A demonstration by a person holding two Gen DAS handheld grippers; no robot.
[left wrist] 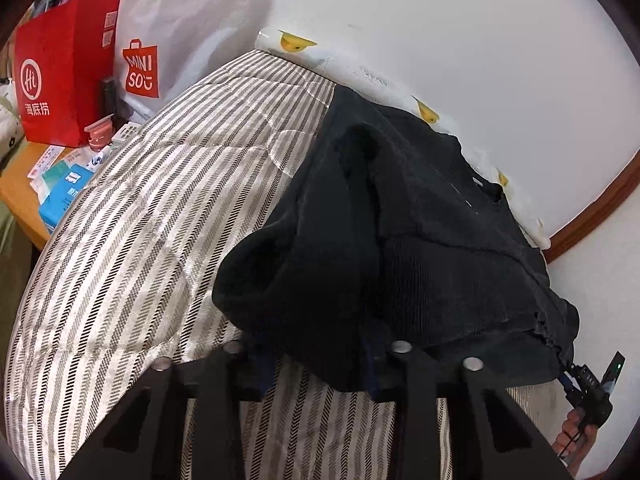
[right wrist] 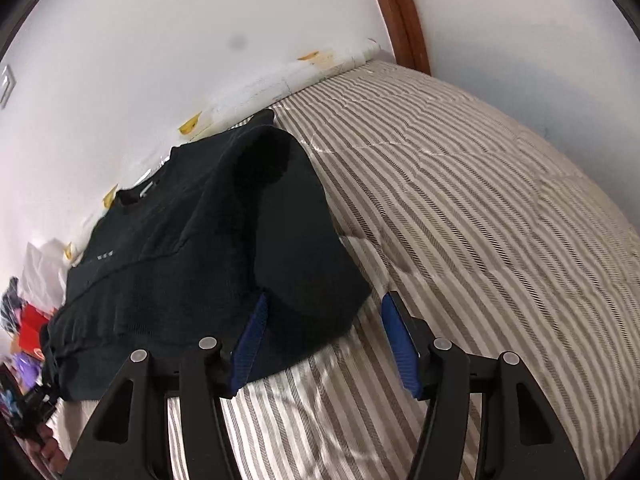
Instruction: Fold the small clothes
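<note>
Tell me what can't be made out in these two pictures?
- Left tool: its fingertips are buried under the black sweater in the left wrist view, so the grip itself is hidden.
- Sweater's far sleeve: in the right wrist view, it is cut off at the left edge.
- Boxes on the side table: print too small to read.
- Person: only a hand shows, at the picture's edge.

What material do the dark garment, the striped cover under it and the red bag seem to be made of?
Garment: probably a knitted fabric, matte; fine ribs and seams show, and it drapes softly.
Cover: likely a woven, quilted textile with a slight sheen; stitched lines and herringbone stripes.
Red bag: apparently stiff paper or card; flat faces, sharp folded edges.
</note>
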